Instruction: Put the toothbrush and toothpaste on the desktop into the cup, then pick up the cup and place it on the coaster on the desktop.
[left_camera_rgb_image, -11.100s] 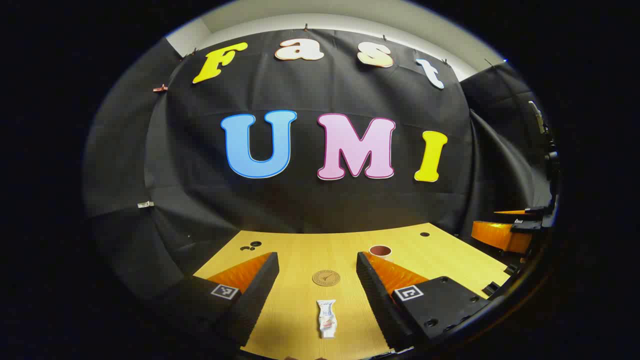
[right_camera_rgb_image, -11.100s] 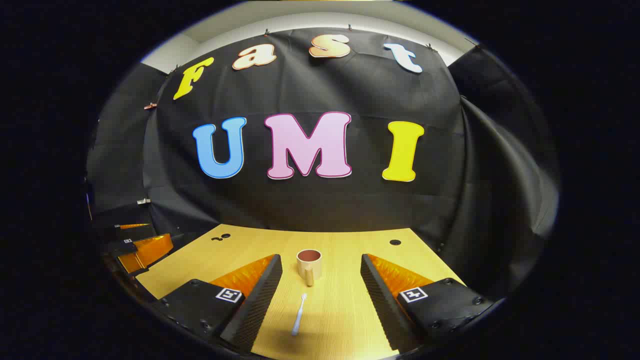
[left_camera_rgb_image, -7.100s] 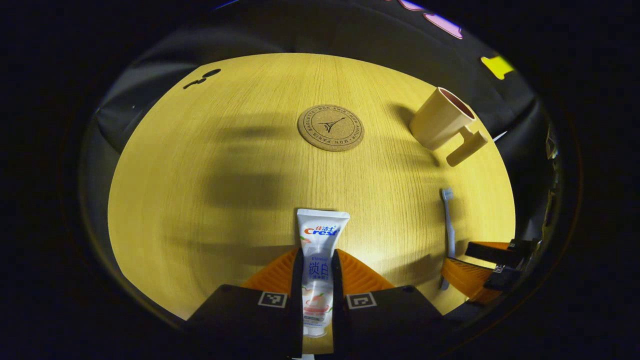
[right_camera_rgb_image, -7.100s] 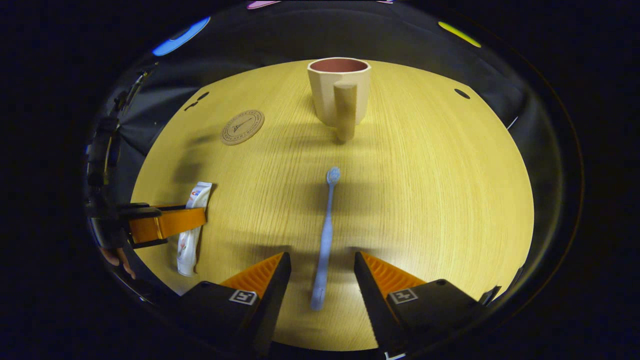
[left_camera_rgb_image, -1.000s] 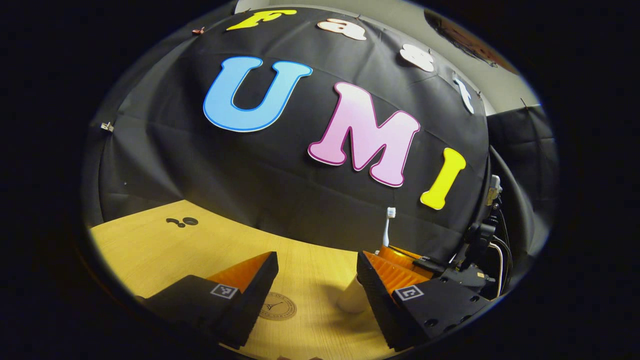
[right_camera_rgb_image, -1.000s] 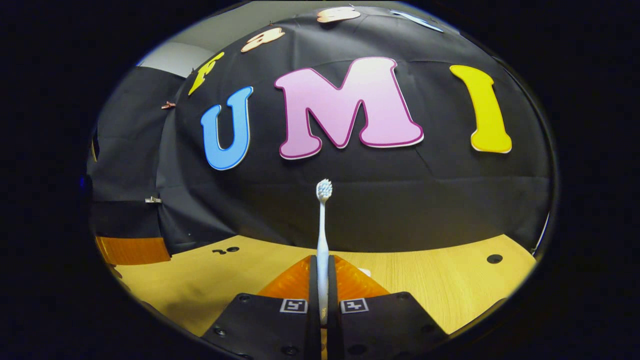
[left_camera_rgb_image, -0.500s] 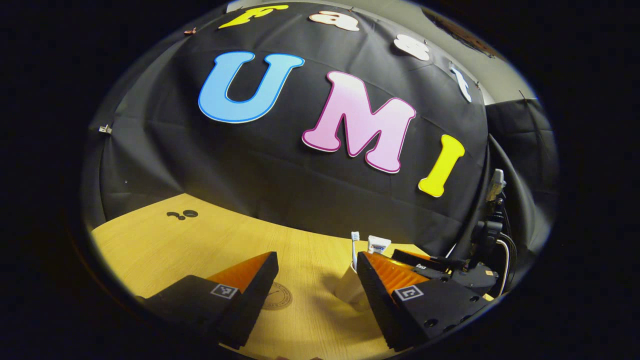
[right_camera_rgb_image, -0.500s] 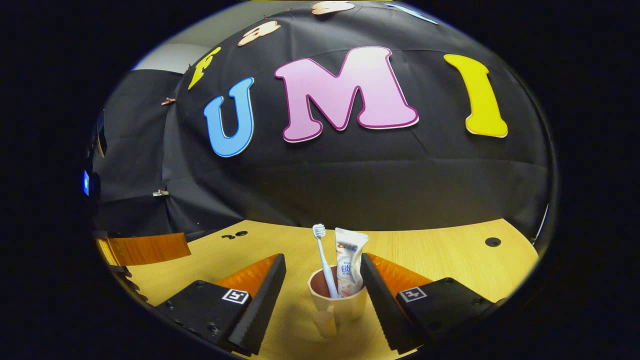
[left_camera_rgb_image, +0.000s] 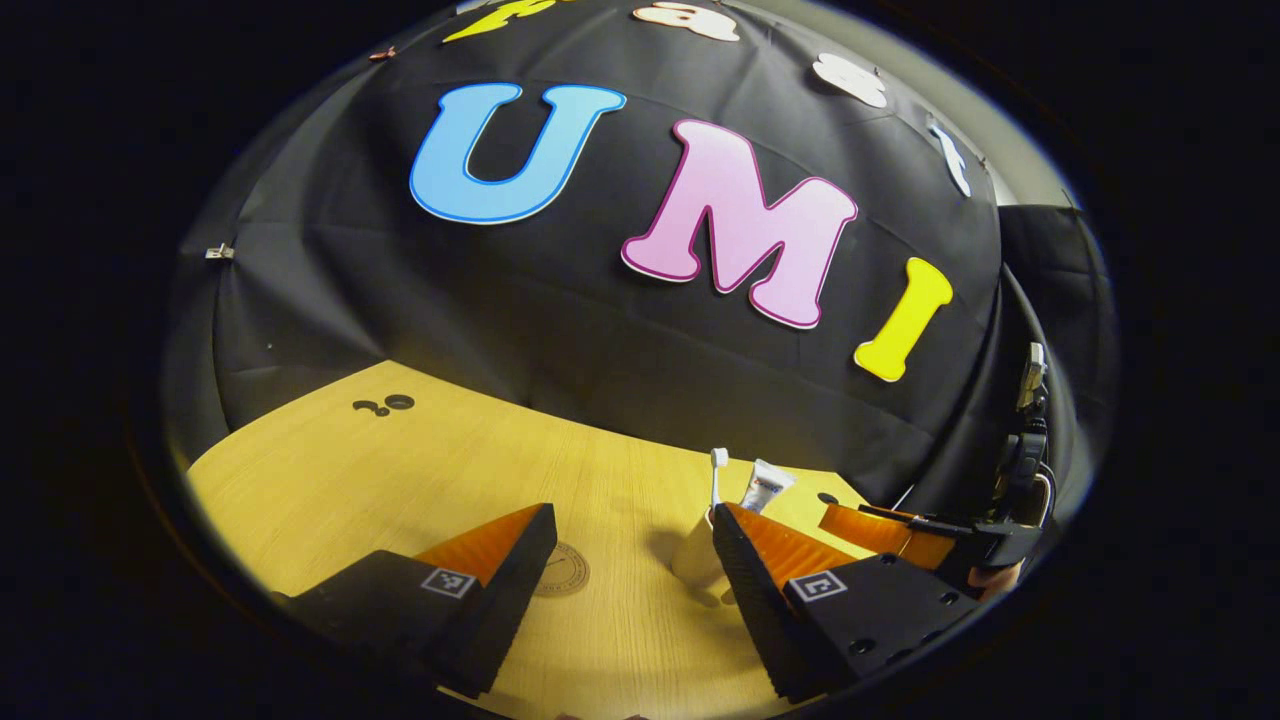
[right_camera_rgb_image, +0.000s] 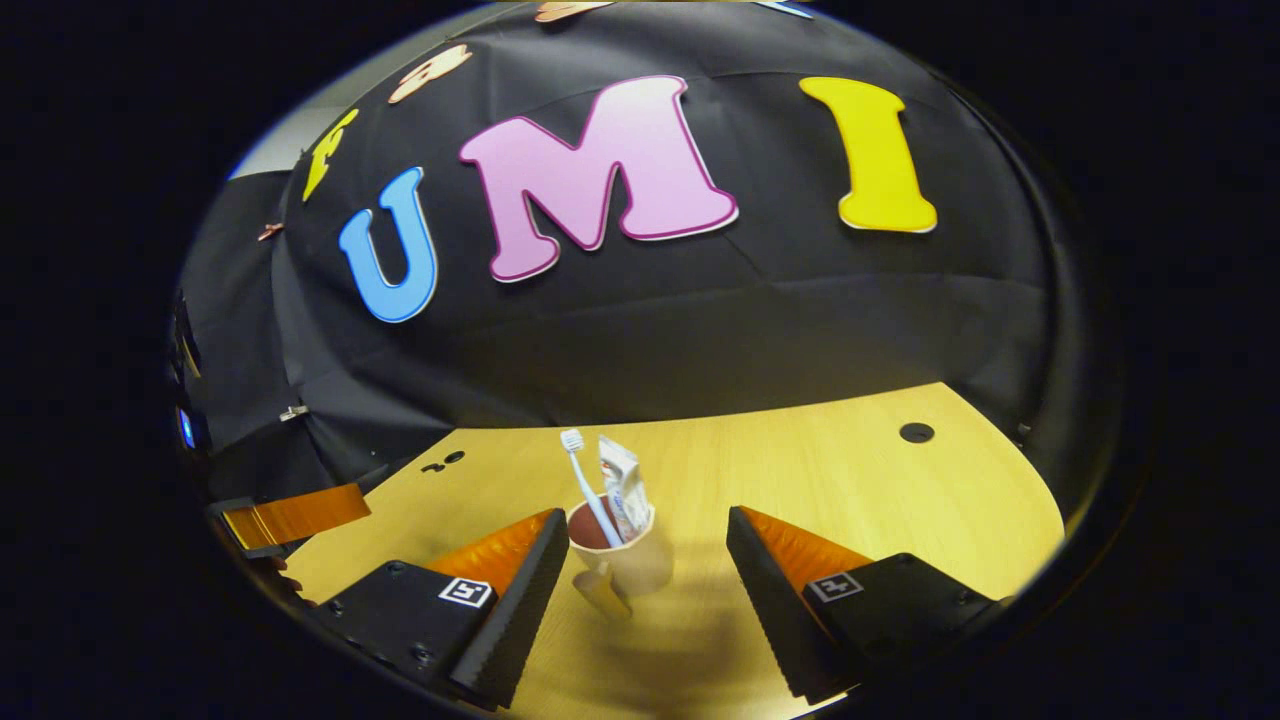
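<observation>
On wood-grain desk (right_camera_rgb_image: 850, 480): faceted cup (right_camera_rgb_image: 625, 560) holding toothbrush (right_camera_rgb_image: 585, 480), probably crinkled toothpaste (right_camera_rgb_image: 622, 485); both claws agape.

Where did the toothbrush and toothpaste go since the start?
Both were picked off the wooden desktop. Now the pale blue toothbrush and white toothpaste tube stand in the beige cup. The left gripper and right gripper have let go and are open. The round cork coaster stayed put, and the cup is not on it.
</observation>
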